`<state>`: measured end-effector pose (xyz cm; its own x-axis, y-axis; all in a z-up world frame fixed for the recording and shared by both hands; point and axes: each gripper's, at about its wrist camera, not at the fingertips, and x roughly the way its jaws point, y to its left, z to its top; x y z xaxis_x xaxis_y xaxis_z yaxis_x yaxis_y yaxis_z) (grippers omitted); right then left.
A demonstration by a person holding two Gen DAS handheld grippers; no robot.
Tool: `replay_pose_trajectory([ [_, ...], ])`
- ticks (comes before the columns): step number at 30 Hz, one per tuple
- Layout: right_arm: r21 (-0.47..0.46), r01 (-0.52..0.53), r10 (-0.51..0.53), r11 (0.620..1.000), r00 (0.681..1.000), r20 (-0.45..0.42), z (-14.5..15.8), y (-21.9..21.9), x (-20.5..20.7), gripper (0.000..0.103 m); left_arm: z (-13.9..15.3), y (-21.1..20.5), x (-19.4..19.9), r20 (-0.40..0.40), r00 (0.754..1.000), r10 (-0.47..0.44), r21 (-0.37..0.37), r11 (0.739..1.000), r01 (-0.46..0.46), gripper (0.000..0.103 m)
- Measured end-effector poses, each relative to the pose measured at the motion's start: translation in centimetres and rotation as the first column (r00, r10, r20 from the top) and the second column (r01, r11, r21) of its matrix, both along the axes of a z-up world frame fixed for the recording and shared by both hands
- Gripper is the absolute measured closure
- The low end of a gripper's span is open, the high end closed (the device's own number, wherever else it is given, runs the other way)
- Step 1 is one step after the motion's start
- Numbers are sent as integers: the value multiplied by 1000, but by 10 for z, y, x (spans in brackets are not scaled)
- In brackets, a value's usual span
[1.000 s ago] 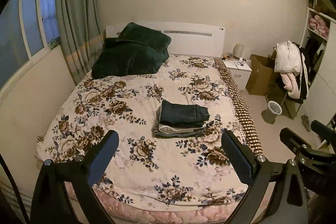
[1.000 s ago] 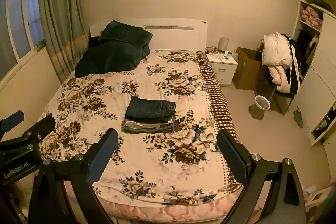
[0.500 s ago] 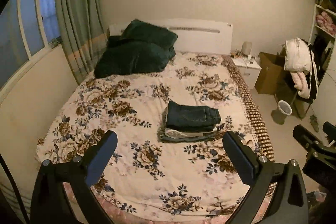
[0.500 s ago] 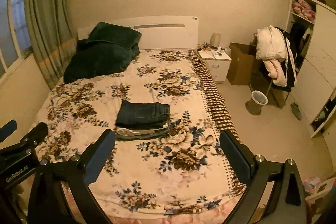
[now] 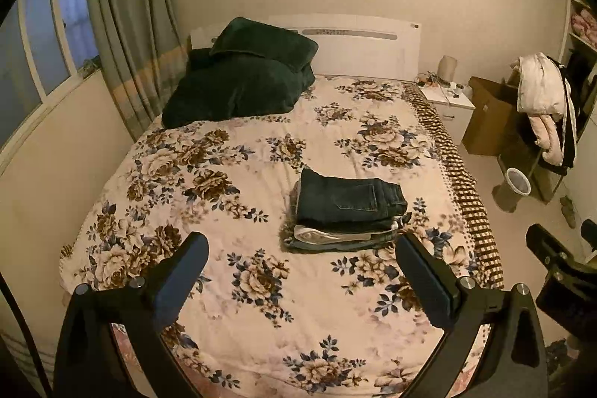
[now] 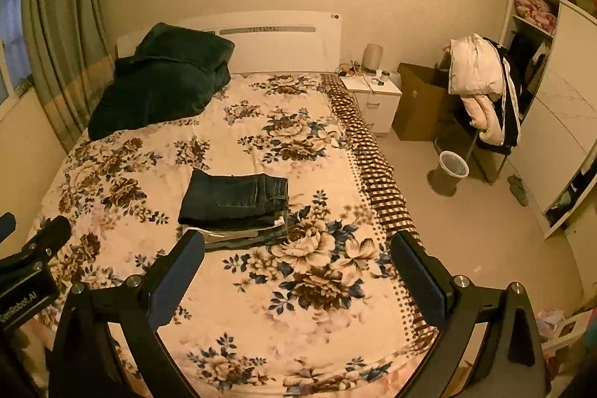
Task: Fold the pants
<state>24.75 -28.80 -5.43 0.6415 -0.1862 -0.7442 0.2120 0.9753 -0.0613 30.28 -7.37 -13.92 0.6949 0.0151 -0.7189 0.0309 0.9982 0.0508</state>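
Note:
A stack of folded pants, dark jeans on top (image 5: pixel 349 200), lies near the middle of the floral bedspread (image 5: pixel 231 181). It also shows in the right wrist view (image 6: pixel 235 198). My left gripper (image 5: pixel 302 275) is open and empty, held above the foot of the bed, short of the stack. My right gripper (image 6: pixel 298 271) is open and empty, to the right of the left one. Its body shows at the right edge of the left wrist view (image 5: pixel 559 271).
A dark green blanket and pillow (image 5: pixel 242 81) lie at the head of the bed. A white nightstand (image 6: pixel 373 96), a cardboard box (image 6: pixel 418 99), a chair draped with coats (image 6: pixel 481 88) and a bin (image 6: pixel 451 170) stand to the right. A window and curtain (image 5: pixel 123 36) are on the left.
Both grippers have shifted to the right and a little closer to the bed. The stack of pants has not moved. Both grippers stay open.

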Motion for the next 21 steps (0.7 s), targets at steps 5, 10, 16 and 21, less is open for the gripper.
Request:
replay_pose_trajectory([
  [5,-5,8,-8,1000,1000,-4,-16,3,8,1,-6,2,6,-5,1000,13,10,1000,-13,0],
  [10,-2,12,-12,1000,1000,2,-21,4,10,1,-8,4,8,-8,1000,14,4,1000,-14,0],
  [16,9,6,-6,1000,1000,8,-26,12,12,1,-9,8,8,-3,1000,8,5,1000,-8,0],
  [21,13,9,-10,1000,1000,15,-27,16,5,1,-11,10,6,-5,1000,-6,3,1000,6,0],
])
